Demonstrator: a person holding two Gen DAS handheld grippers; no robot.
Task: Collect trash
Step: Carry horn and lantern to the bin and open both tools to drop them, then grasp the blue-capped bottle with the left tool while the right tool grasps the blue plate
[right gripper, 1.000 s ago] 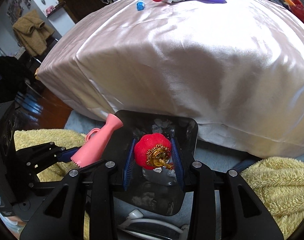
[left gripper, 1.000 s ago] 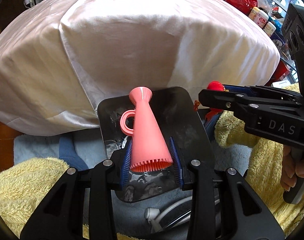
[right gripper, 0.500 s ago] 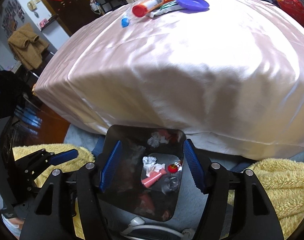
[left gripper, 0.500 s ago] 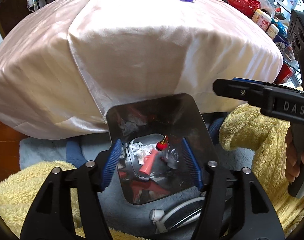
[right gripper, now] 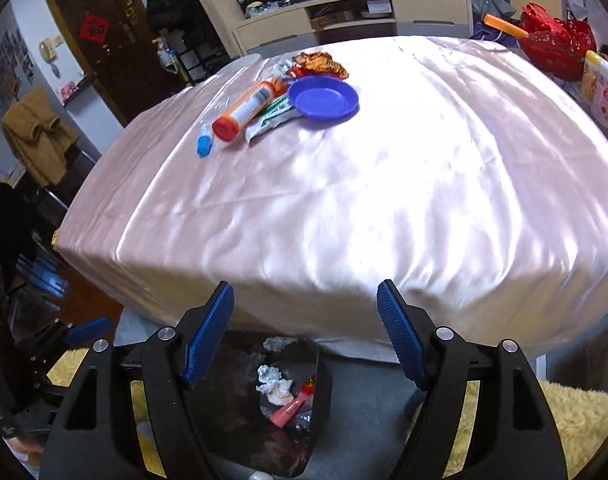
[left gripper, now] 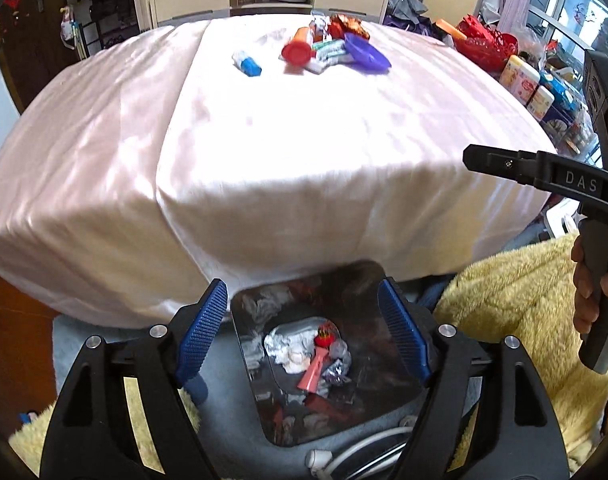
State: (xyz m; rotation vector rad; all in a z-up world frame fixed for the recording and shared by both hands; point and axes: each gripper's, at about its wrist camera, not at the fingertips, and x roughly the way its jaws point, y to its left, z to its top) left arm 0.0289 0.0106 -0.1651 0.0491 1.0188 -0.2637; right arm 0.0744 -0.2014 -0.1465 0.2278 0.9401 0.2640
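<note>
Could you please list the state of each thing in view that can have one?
Left gripper: fingers opening, nothing between them.
Right gripper: fingers opening, nothing between them.
Trash bin: open, holding tissues, pink cone and red ornament.
Pink cone: lying in bin.
Orange tube: capped, lying on table.
Purple dish: upright, empty.

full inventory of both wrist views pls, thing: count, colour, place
tablecloth: 1, pale pink satin, over the table
tube: 1, white and orange with red cap, far side of table
plate: 1, purple, right of tube
small bottle: 1, blue cap, left of tube
wrappers: several, orange, green and white, around plate and tube
bin: 1, dark and shiny, on floor below table edge
pink brush: 1, in bin
red ornament: 1, in bin
tissues: several, white, in bin
left gripper: 1, black with blue pads, opening, nothing between
right gripper: 1, same, opening, nothing between
hand: 1, on right gripper's handle
</note>
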